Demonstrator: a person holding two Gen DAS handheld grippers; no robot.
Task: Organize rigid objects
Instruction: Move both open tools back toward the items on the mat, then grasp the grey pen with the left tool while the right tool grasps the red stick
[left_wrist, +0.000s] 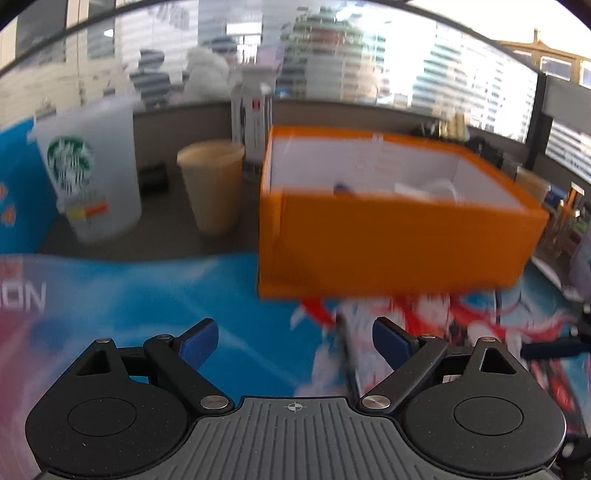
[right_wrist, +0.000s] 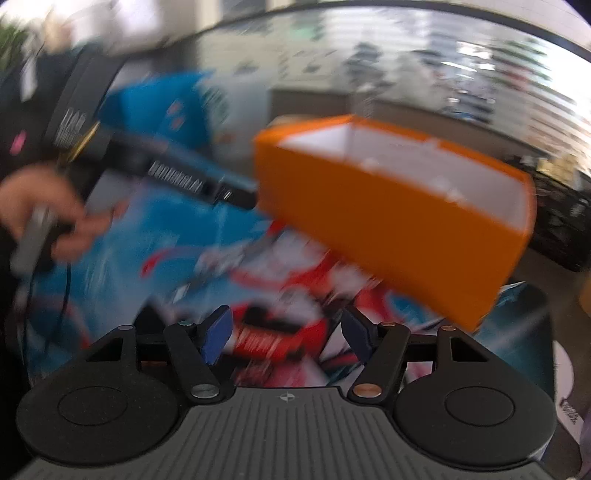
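Orange box (left_wrist: 399, 240), open-topped and white inside, resting on the printed mat (left_wrist: 147, 295) at about one o'clock of the left gripper (left_wrist: 295, 343); small items inside (too blurred to name). At eleven o'clock, tan paper cup (left_wrist: 212, 188) and white logo cup (left_wrist: 92, 177). Left gripper released, empty. Right gripper (right_wrist: 284, 338) likewise spread, gripping nothing, the box at one o'clock.
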